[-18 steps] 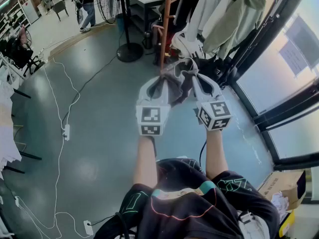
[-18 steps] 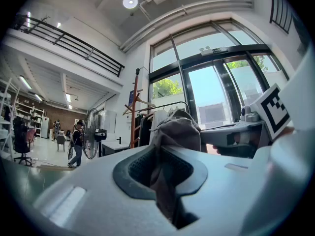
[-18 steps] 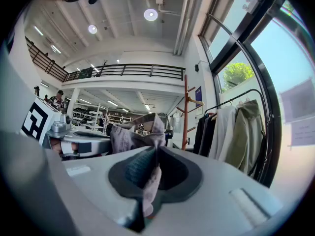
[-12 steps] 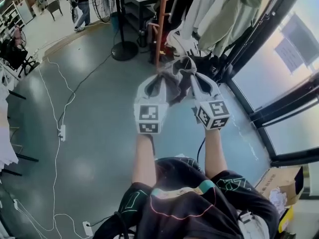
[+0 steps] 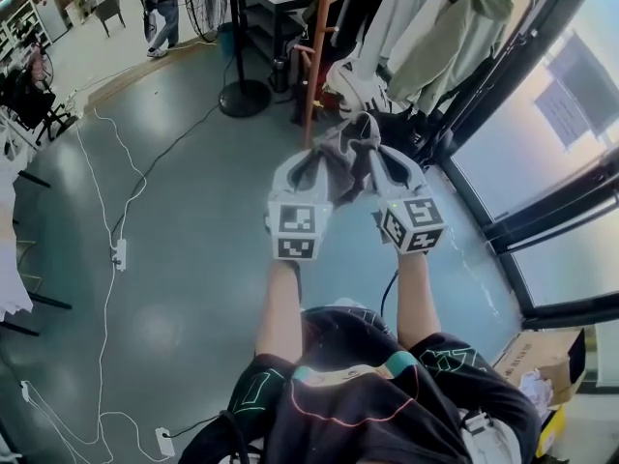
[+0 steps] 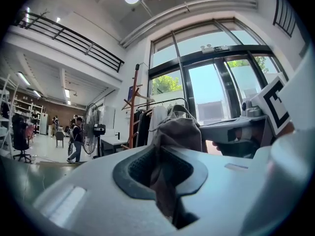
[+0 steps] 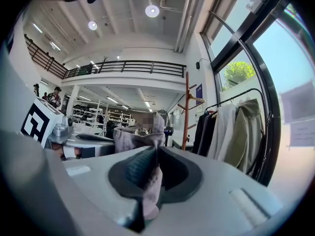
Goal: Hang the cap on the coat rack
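The left gripper [image 6: 163, 163] has its two fingers [image 6: 139, 169] pressed together on a fold of the brown-grey cap [image 6: 177, 129]. The cloth stands up between them in a soft, rounded bump. From the right, the right gripper [image 6: 212, 133], with its marker cube above it, comes to the far side of the same cap. Behind the cap stands the orange wooden coat rack [image 6: 132, 127]. Just beside the rack hang some clothes on a rail [image 6: 156, 122]. More to the left there is a standing fan [image 6: 91, 127], and near it a person [image 6: 77, 140] on the grey floor. Tall windows [image 6: 211, 90] fill the wall behind.
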Tool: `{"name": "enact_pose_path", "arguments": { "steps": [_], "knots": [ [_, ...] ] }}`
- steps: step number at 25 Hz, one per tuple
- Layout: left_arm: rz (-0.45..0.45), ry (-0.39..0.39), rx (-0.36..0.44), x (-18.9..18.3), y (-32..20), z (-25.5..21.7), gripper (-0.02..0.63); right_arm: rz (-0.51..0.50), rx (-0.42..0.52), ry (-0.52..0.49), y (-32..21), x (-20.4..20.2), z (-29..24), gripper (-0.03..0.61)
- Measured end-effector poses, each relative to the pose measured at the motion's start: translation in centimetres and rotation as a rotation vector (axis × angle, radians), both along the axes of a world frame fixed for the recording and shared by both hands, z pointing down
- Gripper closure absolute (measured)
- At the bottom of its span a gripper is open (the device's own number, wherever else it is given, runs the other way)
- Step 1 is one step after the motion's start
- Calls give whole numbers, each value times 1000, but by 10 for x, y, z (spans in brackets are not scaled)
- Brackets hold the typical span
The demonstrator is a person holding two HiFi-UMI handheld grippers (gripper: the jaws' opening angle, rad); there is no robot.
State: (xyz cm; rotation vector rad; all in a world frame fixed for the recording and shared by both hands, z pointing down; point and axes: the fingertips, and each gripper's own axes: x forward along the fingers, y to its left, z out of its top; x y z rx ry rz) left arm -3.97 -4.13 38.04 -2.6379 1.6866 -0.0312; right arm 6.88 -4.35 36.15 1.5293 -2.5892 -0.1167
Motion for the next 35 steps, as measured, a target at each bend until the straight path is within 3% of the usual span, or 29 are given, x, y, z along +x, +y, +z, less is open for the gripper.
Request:
{"name": "enact_pose_path", "arguments": {
  "steps": [12, 27, 35],
  "knots": [
    [-40, -6, -8, -21, 6, 3, 571, -50, -8, 41, 4, -29, 2, 548],
    [-24, 48, -26, -12, -15, 8, 571, -65, -32, 78, -11, -30, 13, 546],
    [3, 32, -55, -3, -38, 25, 571, -34, -60, 56, -34, -15, 29, 546]
  ]
}}
